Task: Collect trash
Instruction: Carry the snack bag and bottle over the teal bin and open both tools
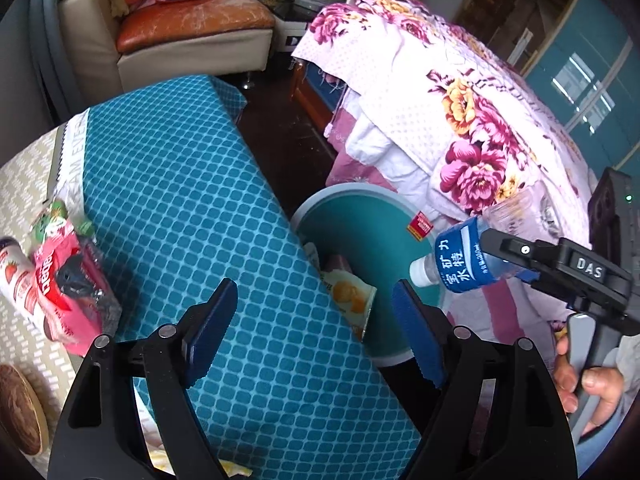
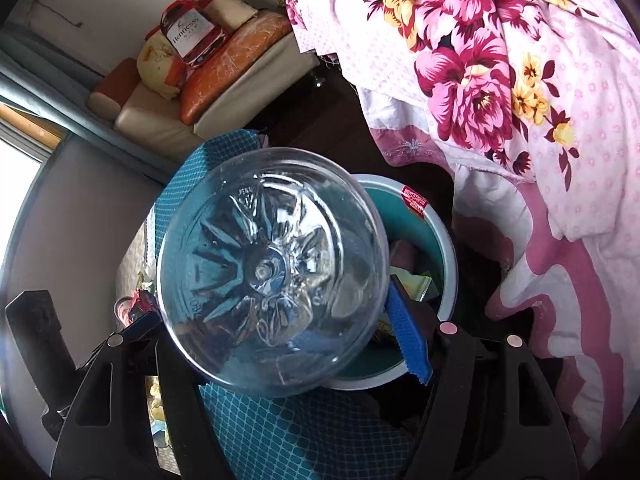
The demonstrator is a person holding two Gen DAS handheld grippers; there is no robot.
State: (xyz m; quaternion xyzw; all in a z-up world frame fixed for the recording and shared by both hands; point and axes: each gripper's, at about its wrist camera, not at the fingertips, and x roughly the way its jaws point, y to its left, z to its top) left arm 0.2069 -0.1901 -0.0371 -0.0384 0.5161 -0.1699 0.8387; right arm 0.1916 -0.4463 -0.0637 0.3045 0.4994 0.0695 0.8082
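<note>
A teal trash bin (image 1: 348, 192) with a pale rim stands on the floor between the table and the bed. A yellow snack wrapper (image 1: 352, 296) lies inside it against the near wall. My left gripper (image 1: 314, 292) hangs open and empty above the table's edge and the bin. My right gripper (image 1: 496, 252) is shut on a clear water bottle (image 1: 460, 258) with a blue label, its white cap pointing over the bin. In the right wrist view the bottle's base (image 2: 272, 272) fills the space between the blue pads (image 2: 408, 336), above the bin (image 2: 444, 248).
A teal checkered cloth (image 1: 180, 200) covers the table. A pink packet (image 1: 60, 280) and a strawberry-print cup (image 1: 16, 280) lie at its left. A floral quilt (image 1: 460, 100) hangs off the bed on the right. A sofa (image 1: 192, 24) stands behind. A hand (image 1: 592, 384) grips the right tool.
</note>
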